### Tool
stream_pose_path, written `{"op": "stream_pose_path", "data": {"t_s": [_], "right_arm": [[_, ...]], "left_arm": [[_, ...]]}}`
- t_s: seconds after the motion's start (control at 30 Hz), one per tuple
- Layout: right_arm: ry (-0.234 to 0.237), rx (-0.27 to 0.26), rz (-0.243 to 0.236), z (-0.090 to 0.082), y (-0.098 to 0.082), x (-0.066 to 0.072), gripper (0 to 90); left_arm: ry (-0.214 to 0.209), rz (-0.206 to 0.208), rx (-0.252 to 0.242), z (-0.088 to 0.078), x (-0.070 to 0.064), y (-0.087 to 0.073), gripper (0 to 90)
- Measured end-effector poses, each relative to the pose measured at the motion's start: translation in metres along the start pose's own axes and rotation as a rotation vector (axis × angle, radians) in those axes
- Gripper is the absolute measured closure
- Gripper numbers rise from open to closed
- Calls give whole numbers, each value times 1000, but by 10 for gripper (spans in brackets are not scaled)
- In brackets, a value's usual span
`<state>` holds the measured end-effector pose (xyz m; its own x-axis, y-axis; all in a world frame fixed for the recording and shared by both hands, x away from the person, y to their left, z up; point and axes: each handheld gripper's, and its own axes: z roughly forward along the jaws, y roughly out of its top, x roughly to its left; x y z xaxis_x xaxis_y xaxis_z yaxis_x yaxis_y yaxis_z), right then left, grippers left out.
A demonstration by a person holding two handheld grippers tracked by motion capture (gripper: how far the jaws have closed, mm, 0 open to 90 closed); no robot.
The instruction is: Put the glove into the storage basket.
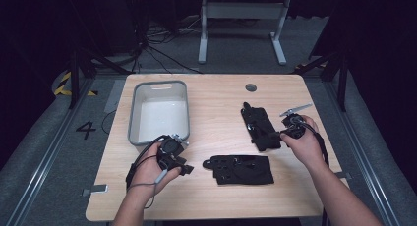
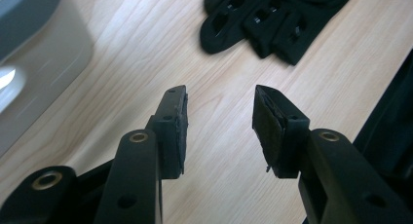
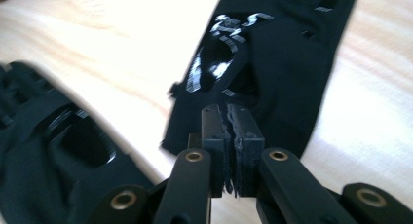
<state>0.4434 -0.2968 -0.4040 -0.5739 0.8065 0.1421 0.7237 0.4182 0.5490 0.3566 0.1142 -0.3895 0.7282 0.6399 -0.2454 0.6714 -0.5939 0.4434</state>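
Note:
Two black fingerless gloves lie flat on the wooden table. The far glove (image 1: pixel 259 125) (image 3: pixel 282 63) lies right of centre and the near glove (image 1: pixel 241 169) (image 2: pixel 272 19) (image 3: pixel 53 151) lies toward the front. My left gripper (image 1: pixel 189 169) (image 2: pixel 219 100) hovers low over bare wood just left of the near glove, its jaws open with nothing between them. My right gripper (image 1: pixel 276 134) (image 3: pixel 231 109) has its pads pressed almost together at the near right edge of the far glove. I cannot tell whether any fabric is pinched between them.
An empty grey plastic bin (image 1: pixel 158 88) (image 2: pixel 34 53) stands at the back left of the table (image 1: pixel 216 93), just behind my left hand. A round cable hole (image 1: pixel 251 87) sits near the far edge. Beyond the table stand a white desk frame (image 1: pixel 241 19) and floor cables.

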Motion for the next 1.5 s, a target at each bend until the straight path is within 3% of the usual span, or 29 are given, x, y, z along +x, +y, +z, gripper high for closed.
{"op": "stream_pose_path", "data": {"t_s": [0.2,0.27,0.3,0.47,0.77,1.03,1.17,1.37,1.5], "right_arm": [[-48,5,36,12,11,-16,831],[-62,9,56,15,12,-21,809],[-69,10,89,20,13,-29,787],[-89,23,133,26,14,-39,745],[-109,42,192,37,19,-47,641],[-125,61,188,41,20,-44,611],[-162,78,155,43,22,-38,664],[-137,87,161,44,24,-37,785],[-135,58,166,42,22,-38,849]], "left_arm": [[14,-32,-14,-4,6,-7,540],[21,-39,-11,-4,8,-9,539],[22,-43,-7,-4,10,-10,536],[22,-47,-12,-5,12,-10,532],[17,-36,-8,-1,11,-6,531],[25,-23,-11,2,10,-3,530],[28,-14,-19,3,8,-1,532],[27,-19,-14,4,9,-2,531],[28,-15,-12,4,9,-2,533]]}}
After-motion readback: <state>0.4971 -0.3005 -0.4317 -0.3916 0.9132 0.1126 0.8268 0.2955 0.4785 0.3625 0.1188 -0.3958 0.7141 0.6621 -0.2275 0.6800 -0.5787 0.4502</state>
